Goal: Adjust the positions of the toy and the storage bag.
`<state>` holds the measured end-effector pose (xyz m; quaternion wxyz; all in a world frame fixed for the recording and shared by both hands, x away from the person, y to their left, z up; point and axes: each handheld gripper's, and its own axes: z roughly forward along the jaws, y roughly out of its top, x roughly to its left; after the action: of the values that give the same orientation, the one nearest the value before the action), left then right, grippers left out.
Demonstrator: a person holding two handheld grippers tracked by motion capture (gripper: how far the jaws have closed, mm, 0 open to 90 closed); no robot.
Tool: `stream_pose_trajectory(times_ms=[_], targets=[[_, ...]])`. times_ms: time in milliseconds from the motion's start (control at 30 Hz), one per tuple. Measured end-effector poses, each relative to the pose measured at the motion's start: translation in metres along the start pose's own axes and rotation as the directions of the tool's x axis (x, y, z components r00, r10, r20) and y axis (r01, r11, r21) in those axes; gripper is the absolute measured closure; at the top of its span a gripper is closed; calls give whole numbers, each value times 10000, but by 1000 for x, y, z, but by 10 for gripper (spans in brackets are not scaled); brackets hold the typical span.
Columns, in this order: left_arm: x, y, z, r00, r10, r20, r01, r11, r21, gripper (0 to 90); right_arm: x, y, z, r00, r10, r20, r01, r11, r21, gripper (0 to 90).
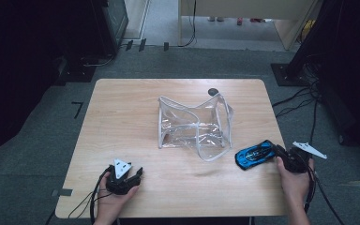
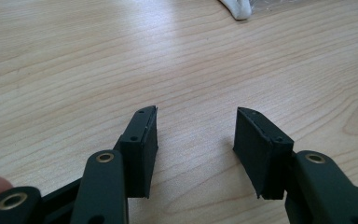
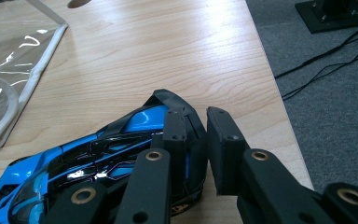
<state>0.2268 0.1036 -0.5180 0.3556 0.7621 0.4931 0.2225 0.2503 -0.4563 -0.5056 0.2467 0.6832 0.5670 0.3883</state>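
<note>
At the lower right of the high view, the right gripper pinches the tail of the light, rigid, glossy toy car on the surface, best gripped across its narrow body.

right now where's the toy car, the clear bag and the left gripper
toy car (image 1: 254, 153), high view, on its blue roof
clear bag (image 1: 194, 127), high view, on its clear panel at the middle
left gripper (image 2: 196, 140), left gripper view, midway between its open fingertips, over bare wood
</note>
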Motion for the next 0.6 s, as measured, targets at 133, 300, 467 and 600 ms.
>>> stream_pose_trajectory(times_ms=[133,300,467,600], targets=[[0,0,0,10000,-4,10,4,10000,-2,500,1,2,-4,9999,86,-116,-88,9998,-176,800],[0,0,0,10000,11,-9,-11,10000,1,500,2,3,-4,10000,-19,-95,17,9998,-214,800],[0,0,0,10000,8,-8,-8,10000,-1,500,-1,1,-2,9999,101,-75,-101,9999,-73,796],[0,0,0,10000,-3,-2,3,10000,-2,500,-2,-1,-1,9997,228,-102,-227,9997,21,766]])
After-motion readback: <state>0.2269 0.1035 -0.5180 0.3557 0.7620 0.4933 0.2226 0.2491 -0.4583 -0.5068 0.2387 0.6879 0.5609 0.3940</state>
